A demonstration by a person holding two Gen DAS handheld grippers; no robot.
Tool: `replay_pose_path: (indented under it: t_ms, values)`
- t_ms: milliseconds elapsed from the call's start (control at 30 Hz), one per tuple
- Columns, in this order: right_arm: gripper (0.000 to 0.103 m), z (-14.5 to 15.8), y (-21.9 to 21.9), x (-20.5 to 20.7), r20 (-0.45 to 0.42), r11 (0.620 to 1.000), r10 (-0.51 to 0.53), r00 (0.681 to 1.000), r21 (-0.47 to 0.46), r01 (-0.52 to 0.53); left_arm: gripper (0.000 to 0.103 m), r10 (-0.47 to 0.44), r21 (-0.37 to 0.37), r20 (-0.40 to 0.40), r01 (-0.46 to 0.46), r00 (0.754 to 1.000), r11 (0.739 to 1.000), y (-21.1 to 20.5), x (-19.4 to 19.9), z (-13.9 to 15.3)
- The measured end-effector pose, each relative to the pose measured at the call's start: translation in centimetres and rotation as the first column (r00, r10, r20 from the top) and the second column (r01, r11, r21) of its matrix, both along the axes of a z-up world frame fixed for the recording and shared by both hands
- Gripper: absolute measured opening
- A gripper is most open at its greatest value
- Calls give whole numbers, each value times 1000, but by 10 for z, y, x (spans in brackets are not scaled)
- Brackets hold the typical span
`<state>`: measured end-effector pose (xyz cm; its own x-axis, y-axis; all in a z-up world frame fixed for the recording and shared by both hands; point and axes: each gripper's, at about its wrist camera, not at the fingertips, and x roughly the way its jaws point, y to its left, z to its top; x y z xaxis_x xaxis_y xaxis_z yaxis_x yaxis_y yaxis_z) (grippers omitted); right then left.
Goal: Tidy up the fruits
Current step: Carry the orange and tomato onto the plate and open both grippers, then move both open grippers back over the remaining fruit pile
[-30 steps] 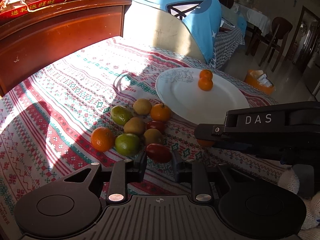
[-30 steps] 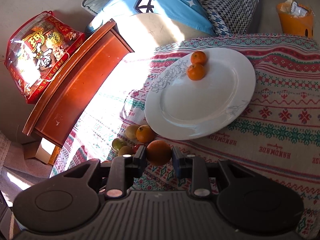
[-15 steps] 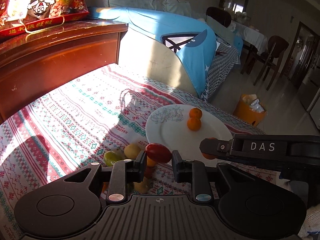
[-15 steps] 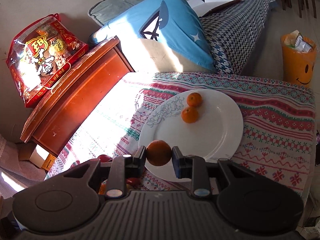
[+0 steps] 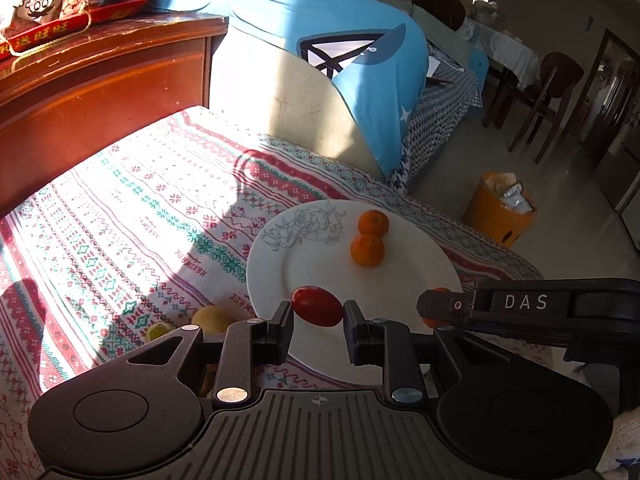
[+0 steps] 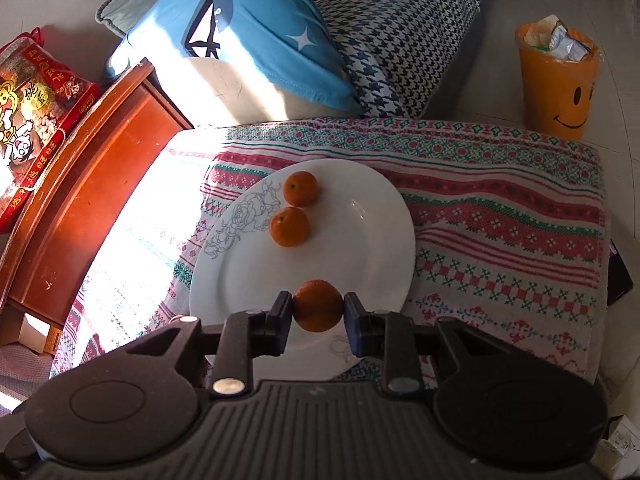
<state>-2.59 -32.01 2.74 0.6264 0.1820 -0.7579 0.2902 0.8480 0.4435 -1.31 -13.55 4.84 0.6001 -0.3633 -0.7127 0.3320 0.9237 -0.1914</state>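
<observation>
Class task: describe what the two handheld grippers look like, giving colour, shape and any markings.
Both are black plastic. The left gripper and right gripper each have two short flat fingers on hinged links with silver pivot pins, round side discs and a ribbed centre. Seen side-on, the right one carries white "DAS" lettering.

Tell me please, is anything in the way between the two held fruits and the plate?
Nothing visible. The left gripper holds a red tomato and the right gripper an orange, both over bare plate. Two oranges already there sit farther back.
</observation>
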Motion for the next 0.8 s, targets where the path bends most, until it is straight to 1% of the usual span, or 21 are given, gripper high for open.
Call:
replay_pose_path:
  t_ms: [100,200,267,400,533,633,667,700,733,800]
  values:
    - [28,-3,-2,4,-9,1000,-11,1000,20,11,24,3,7,-27,-3,1000,1000,-5,6,-9]
    - [28,-5,-4,6,-13,1000,-21,1000,20,21,24,7,19,-41,-6,999,1000,-9,10,-15]
    - [31,-6,-5,7,-15,999,-30,999,26,30,24,10,23,-47,-9,999,1000,-11,13,-17]
    - [31,-6,-9,6,-6,996,-55,998,63,55,25,13,36,-56,-11,998,999,-16,18,-20]
    - [31,-3,-12,4,11,995,-71,997,75,70,26,21,34,-61,-19,998,999,-17,21,-20]
    - [32,-2,-12,3,14,994,-76,997,80,75,27,25,16,-58,-24,998,1000,-15,21,-16]
    - [32,-1,-12,3,17,994,-76,997,78,74,30,26,8,-57,-26,998,1000,-14,21,-13]
    - [32,-1,-11,2,20,994,-75,997,79,73,39,29,5,-55,-29,998,1000,-13,21,-10]
    - [32,0,-11,2,23,994,-74,997,83,72,44,31,2,-50,-31,998,1000,-12,20,-9]
    - [33,1,-11,0,27,994,-74,997,87,72,44,29,-2,-36,-29,999,1000,-9,19,-4]
